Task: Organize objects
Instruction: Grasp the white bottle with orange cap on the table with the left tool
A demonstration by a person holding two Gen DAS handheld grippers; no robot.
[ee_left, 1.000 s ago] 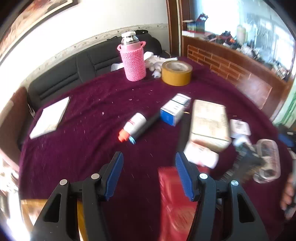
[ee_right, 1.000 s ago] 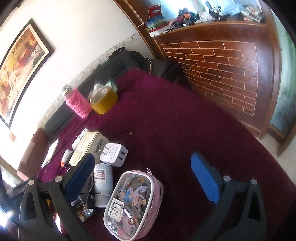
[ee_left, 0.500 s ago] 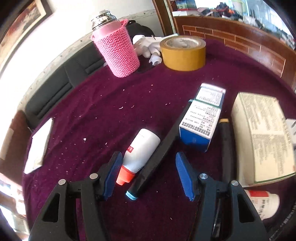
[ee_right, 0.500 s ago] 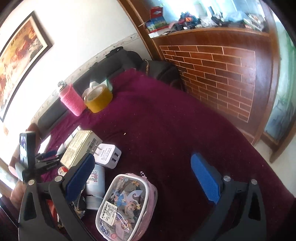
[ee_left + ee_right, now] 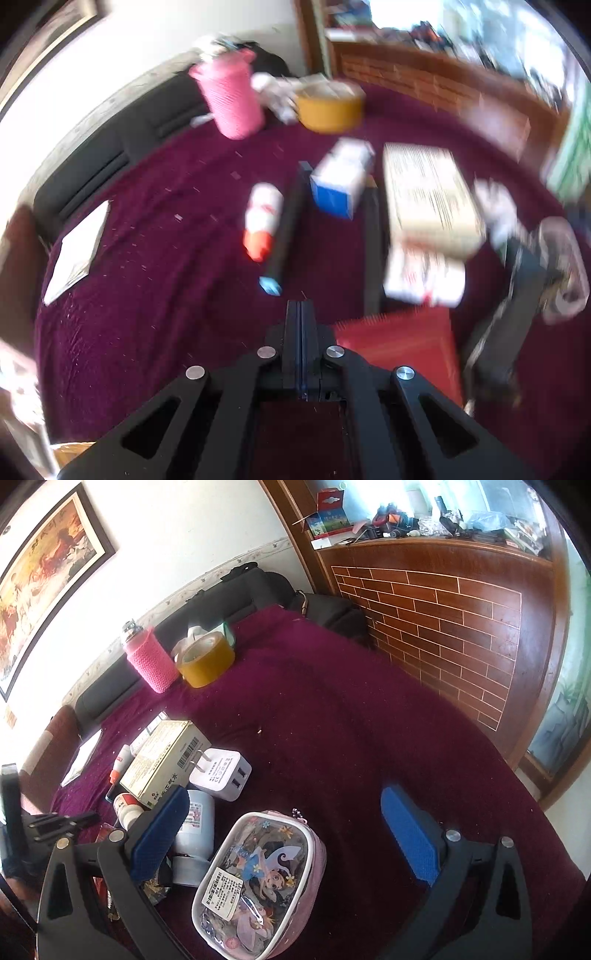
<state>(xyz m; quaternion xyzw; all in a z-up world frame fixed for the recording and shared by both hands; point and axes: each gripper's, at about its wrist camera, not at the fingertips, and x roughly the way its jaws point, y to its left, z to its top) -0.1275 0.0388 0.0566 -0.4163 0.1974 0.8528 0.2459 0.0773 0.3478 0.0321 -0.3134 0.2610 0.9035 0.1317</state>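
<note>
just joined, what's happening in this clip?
A person is tidying clutter on a purple-clothed table with two tools. The left hand-held gripper is shut on nothing, hovering short of the black pen with a blue tip and the white bottle with an orange cap; that view is motion-blurred. The right hand-held gripper is open above the clear pink cartoon pouch, not holding it.
</note>
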